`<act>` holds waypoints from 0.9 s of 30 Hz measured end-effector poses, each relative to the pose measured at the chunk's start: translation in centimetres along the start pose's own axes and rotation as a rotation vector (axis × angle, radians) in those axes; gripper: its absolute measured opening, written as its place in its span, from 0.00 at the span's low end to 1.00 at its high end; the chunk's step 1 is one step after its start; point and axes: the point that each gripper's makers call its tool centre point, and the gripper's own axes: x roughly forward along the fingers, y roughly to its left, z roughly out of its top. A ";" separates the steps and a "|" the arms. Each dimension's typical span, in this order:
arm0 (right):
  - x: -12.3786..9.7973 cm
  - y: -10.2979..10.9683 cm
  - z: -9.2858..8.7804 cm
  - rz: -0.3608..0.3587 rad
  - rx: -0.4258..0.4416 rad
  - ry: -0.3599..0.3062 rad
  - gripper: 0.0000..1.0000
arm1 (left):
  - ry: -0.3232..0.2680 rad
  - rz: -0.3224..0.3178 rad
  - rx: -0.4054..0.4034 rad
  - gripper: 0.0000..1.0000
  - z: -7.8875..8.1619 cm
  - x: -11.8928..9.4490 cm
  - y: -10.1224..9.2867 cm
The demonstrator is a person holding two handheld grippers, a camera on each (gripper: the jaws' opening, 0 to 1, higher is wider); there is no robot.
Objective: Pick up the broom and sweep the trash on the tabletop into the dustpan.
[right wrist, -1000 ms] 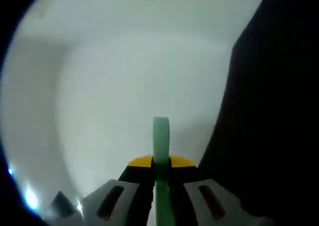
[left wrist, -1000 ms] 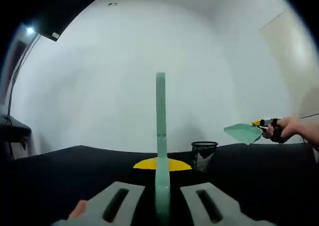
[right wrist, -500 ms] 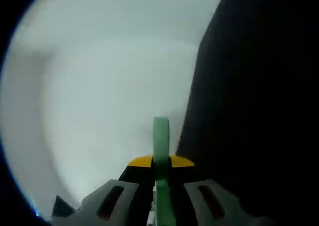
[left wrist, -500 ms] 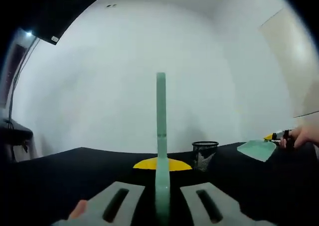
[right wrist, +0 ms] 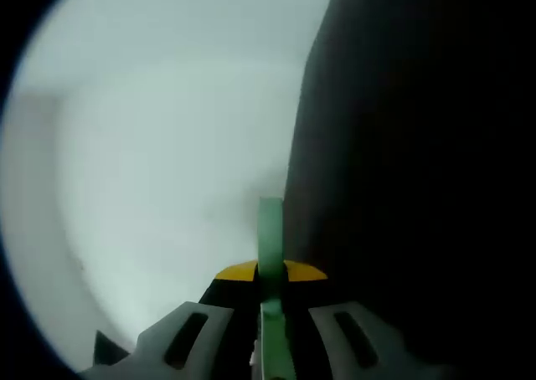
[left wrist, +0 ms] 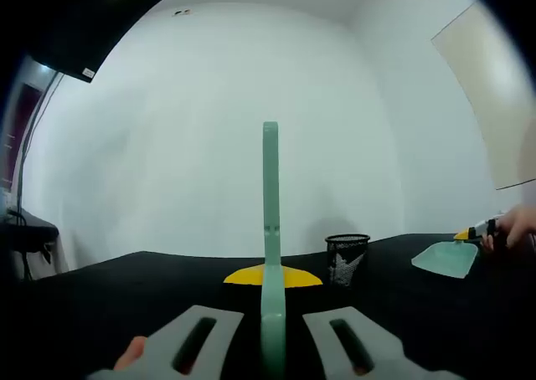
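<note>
Sweeping is not yet under way, by my judgement. The left gripper (left wrist: 272,317) is closed on a thin green strip (left wrist: 270,196) that rises edge-on between its jaws, with a yellow piece (left wrist: 272,275) at its foot. I take this for the broom, though no bristles can be made out. It is held above the near edge of the black tabletop (left wrist: 126,296).

Toward the tabletop's right edge, a hand (left wrist: 523,223) holds the right gripper (right wrist: 270,313), which is clamped on the pale green dustpan (left wrist: 445,259). The pan sits low over the tabletop; whether it touches cannot be told. In the right gripper view it appears as a narrow green edge between the jaws. A black mesh cup (left wrist: 346,259) stands near the far edge, in front of a white wall (left wrist: 209,104). Trash on the dark tabletop cannot be made out.

Both tools look like light, stiff plastic, probably smooth enough to twist in a loose grip. The broom is best taken low on its handle, near the head, so it does not pivot when the bristles drag. The dustpan is best held by its handle, with its lip flat on the tabletop.
</note>
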 end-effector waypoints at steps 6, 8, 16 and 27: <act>-0.4 -0.4 -0.2 -0.038 -0.025 0.003 0.12 | -0.002 0.003 0.018 0.00 0.1 0.0 -0.1; -0.4 -0.4 -0.1 -0.047 -0.035 -0.006 0.12 | 0.002 0.006 0.030 0.00 0.1 0.0 0.0; -0.4 -0.4 -0.1 -0.046 -0.047 -0.012 0.18 | 0.006 0.009 0.040 0.01 0.1 0.0 -0.1; -1.4 0.7 0.2 -0.081 -0.111 -0.037 0.52 | 0.003 0.009 0.041 0.01 0.2 0.0 -0.1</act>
